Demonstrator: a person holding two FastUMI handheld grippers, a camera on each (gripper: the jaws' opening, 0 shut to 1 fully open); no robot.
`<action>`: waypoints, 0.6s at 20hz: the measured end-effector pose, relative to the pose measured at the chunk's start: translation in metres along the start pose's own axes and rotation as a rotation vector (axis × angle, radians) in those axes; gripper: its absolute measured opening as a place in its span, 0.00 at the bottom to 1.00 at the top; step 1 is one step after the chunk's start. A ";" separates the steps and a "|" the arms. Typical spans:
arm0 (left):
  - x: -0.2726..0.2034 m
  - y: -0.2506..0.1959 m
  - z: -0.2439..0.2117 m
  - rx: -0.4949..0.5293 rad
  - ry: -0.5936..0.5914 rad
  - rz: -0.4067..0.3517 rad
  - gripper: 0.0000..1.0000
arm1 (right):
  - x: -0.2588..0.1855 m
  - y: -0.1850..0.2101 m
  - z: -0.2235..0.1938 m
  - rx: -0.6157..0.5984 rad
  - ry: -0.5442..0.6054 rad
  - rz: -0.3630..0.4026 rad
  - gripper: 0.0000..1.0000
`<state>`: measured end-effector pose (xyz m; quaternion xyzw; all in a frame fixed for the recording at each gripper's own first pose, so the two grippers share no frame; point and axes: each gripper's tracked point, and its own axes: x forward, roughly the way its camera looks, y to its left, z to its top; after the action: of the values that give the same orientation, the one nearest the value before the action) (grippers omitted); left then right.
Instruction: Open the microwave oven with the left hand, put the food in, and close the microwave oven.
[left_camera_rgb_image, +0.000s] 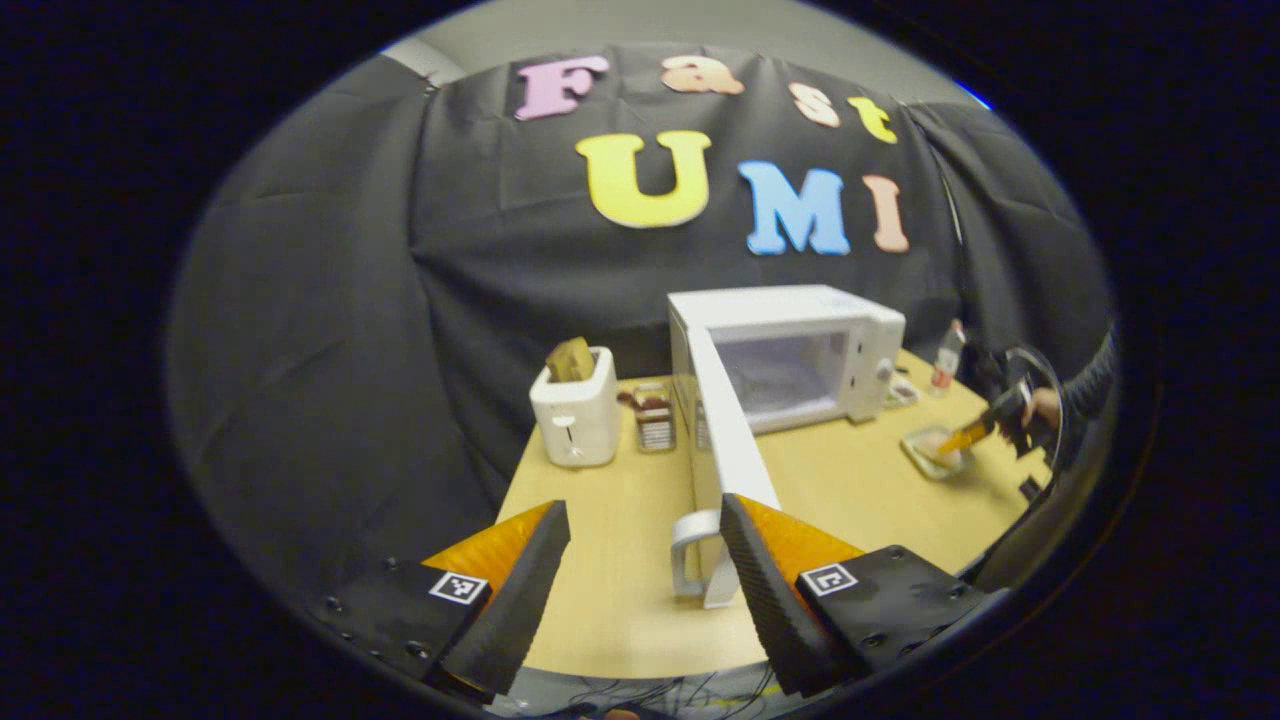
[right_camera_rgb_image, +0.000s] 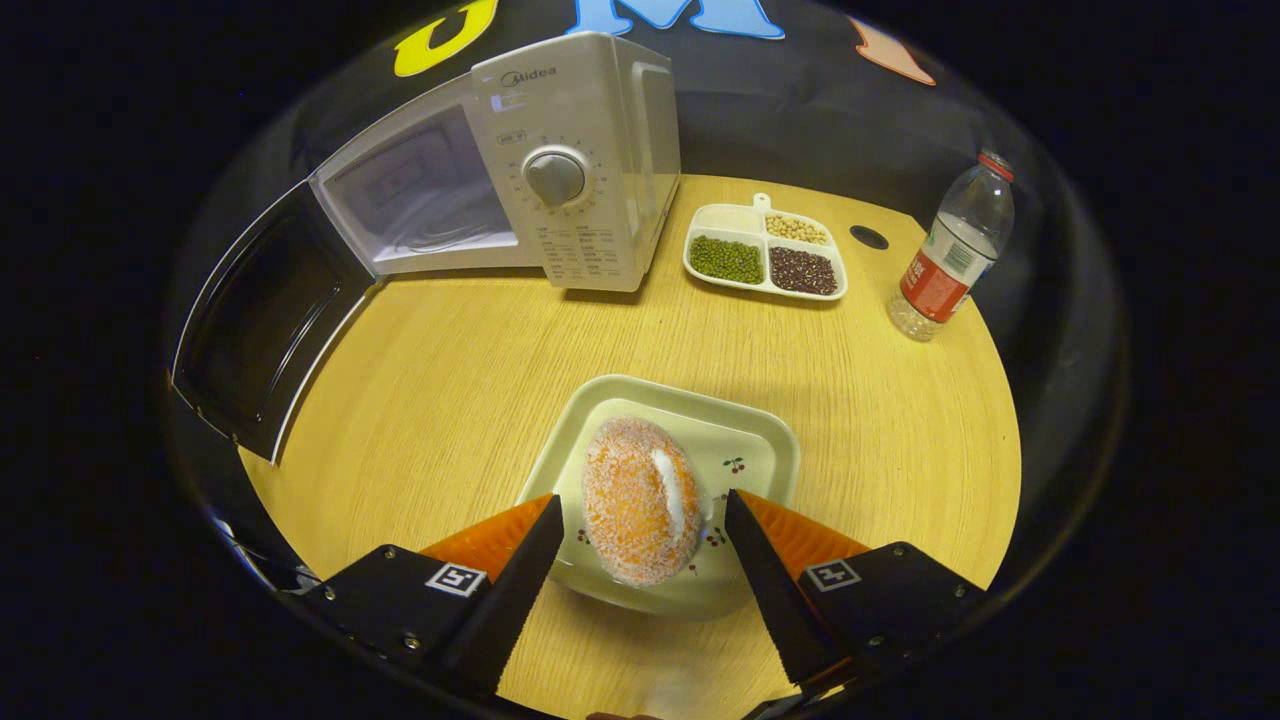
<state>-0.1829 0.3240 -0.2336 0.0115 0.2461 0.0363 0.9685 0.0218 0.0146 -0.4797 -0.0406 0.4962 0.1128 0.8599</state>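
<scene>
Right gripper view: your right claw (right_camera_rgb_image: 640, 545) is spread wide over the food (right_camera_rgb_image: 641, 500), an orange, sugar-crusted oval bun lying on a pale square plate (right_camera_rgb_image: 745, 440) near the front of the table (right_camera_rgb_image: 480, 370). Fingers sit one each side of the bun; I can't tell whether they touch it, and it doesn't look pinched yet. That straddle reads as a pre-grasp, so the pick is the step in hand.

Microwave (right_camera_rgb_image: 575, 150) stands at the back, door (right_camera_rgb_image: 262, 320) swung fully out to its left, cavity (right_camera_rgb_image: 420, 200) open and bare. Opening looks done; loading and closing are left.

Bare wood runs from plate to cavity mouth, nothing between. Go in straight at the front: the control panel with the dial (right_camera_rgb_image: 555, 178) bounds the opening on one side, the open door on the other. The bun looks soft and crumbly, so squeeze lightly.

Off to the right, well apart from that path: a divided bean tray (right_camera_rgb_image: 765, 250) just beside the microwave, and a water bottle (right_camera_rgb_image: 950, 250) near the table edge.

Left gripper view: your left claw (left_camera_rgb_image: 645, 560) is spread, gripping nothing, with one finger (left_camera_rgb_image: 760, 590) just beside the door handle (left_camera_rgb_image: 692, 550); contact I can't call. Parked there it's placed to push the door shut later. The door's edge reaches toward the front table edge. A toaster (left_camera_rgb_image: 575, 410) stands left of the door, clear of its swing.
</scene>
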 end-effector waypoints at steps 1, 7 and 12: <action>-0.012 -0.012 0.030 -0.071 -0.089 0.035 0.98 | 0.005 0.001 -0.001 0.005 0.004 0.011 1.00; -0.046 -0.094 0.144 -0.175 -0.412 0.106 0.99 | 0.015 -0.002 0.001 -0.032 -0.003 0.012 0.88; -0.022 -0.145 0.168 -0.152 -0.411 0.063 0.96 | 0.008 -0.002 -0.001 -0.093 -0.008 0.003 0.66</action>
<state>-0.1130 0.1768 -0.0816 -0.0467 0.0398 0.0820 0.9947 0.0256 0.0133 -0.4873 -0.0797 0.4871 0.1371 0.8588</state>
